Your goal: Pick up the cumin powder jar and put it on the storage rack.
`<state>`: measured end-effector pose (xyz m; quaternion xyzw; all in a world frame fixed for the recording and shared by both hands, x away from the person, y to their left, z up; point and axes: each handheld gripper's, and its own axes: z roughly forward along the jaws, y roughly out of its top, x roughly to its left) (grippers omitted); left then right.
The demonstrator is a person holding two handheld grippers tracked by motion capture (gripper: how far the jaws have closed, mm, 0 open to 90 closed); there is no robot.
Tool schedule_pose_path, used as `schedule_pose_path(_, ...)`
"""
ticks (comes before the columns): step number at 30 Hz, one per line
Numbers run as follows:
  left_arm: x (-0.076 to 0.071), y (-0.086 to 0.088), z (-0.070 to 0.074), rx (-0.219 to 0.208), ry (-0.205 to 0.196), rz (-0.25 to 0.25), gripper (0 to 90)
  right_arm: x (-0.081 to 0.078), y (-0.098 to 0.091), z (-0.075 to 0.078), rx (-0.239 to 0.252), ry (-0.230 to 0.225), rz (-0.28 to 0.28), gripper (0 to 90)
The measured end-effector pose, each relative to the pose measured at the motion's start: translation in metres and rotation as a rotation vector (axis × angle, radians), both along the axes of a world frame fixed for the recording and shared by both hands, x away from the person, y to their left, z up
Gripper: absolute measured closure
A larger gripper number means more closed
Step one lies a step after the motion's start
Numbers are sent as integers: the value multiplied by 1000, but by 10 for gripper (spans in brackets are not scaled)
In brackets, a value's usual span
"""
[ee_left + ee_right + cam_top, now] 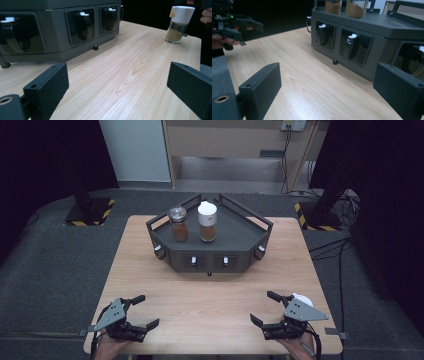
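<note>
No readable text, label, brand or number is found on anything. The jars (pixel 207 222) on the grey rack (pixel 240 232) bear no legible print, and the yellow-black stripes (pixel 106 212) left of the rack carry no words.

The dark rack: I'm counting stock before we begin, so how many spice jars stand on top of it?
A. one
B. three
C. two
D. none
C. The high view shows two jars side by side on the dark rack: the silver-lidded jar and the white-capped jar. A third jar stands apart on the table, near the right gripper.
</note>
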<state>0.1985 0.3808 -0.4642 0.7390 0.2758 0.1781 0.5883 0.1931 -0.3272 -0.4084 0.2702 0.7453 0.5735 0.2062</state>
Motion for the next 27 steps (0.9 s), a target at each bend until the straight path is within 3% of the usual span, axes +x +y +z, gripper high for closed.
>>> schedule_pose_path(7, -1, 0, 0, -3, 1, 4, 29, -4, -2, 12, 6, 20, -34, 75)
schedule_pose_path(17, -1, 0, 0, 1, 1, 3, 29, -14, -10, 35, -9, -2, -85, 75)
schedule_pose_path(27, -1, -1, 0, 1, 1, 3, 29, -21, -25, 44, -2, -9, -147, 75)
